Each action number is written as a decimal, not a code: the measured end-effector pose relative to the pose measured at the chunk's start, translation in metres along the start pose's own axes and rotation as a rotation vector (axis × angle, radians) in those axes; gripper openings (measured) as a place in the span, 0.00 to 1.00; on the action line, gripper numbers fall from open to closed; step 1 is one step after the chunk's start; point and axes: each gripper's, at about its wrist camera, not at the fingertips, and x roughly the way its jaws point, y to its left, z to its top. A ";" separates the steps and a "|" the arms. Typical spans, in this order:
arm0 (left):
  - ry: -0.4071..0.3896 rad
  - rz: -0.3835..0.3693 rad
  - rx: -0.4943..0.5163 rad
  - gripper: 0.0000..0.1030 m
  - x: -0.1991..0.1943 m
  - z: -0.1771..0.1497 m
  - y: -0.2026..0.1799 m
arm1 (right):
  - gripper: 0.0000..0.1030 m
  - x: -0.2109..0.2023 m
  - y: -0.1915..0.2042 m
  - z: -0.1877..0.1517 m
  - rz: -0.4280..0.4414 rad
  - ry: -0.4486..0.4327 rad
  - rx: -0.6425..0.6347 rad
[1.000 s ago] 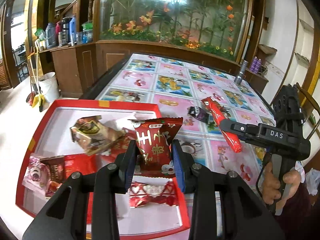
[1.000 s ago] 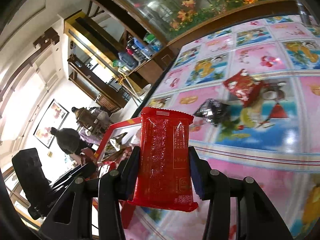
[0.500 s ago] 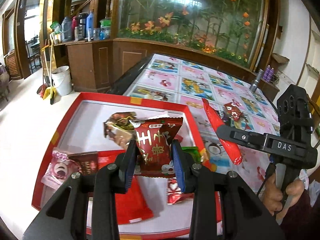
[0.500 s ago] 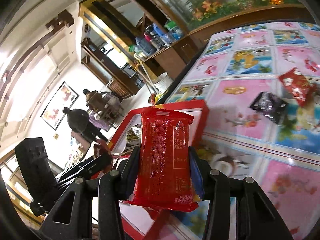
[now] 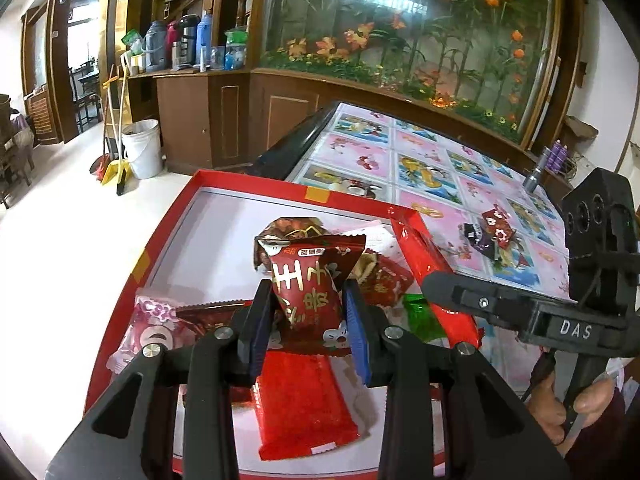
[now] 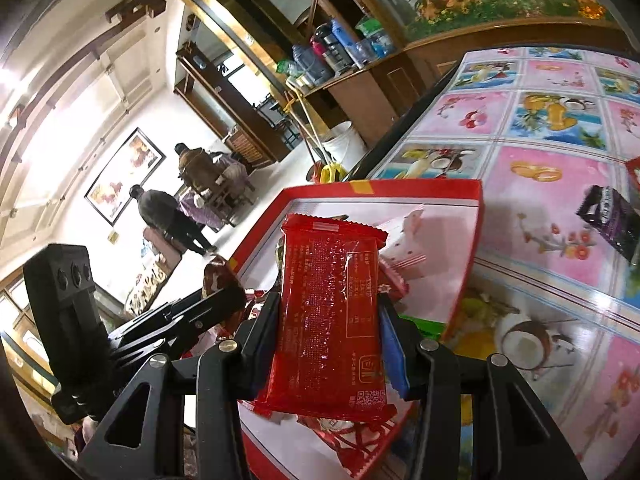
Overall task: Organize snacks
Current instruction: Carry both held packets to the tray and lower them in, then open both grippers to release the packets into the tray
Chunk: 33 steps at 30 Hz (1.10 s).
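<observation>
My left gripper point(image 5: 306, 320) is shut on a dark red snack pouch point(image 5: 310, 288) with white characters and holds it above the red tray point(image 5: 248, 188). My right gripper point(image 6: 328, 340) is shut on a flat red snack packet point(image 6: 330, 316), also over the tray point(image 6: 384, 189). The right gripper and its packet point(image 5: 430, 276) show in the left wrist view, at the tray's right rim. The left gripper's body point(image 6: 120, 332) shows at the left of the right wrist view. Several snacks lie in the tray, among them a flat red packet point(image 5: 300, 404) and a pink one point(image 5: 154, 326).
The tray sits at the table's near corner, on a cloth with pink and blue picture squares point(image 5: 424, 168). A red packet point(image 5: 496, 226) and a dark packet point(image 6: 612, 220) lie on the cloth to the right. A white bucket point(image 5: 142, 148) stands on the floor beyond.
Both grippers have moved left and forward over the tray, each still holding its packet. The loose packets on the cloth have slid to the right of view.
</observation>
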 end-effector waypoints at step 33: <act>0.077 0.107 -0.033 0.54 0.036 -0.003 0.019 | 0.47 0.007 -0.008 -0.002 -0.053 0.022 -0.038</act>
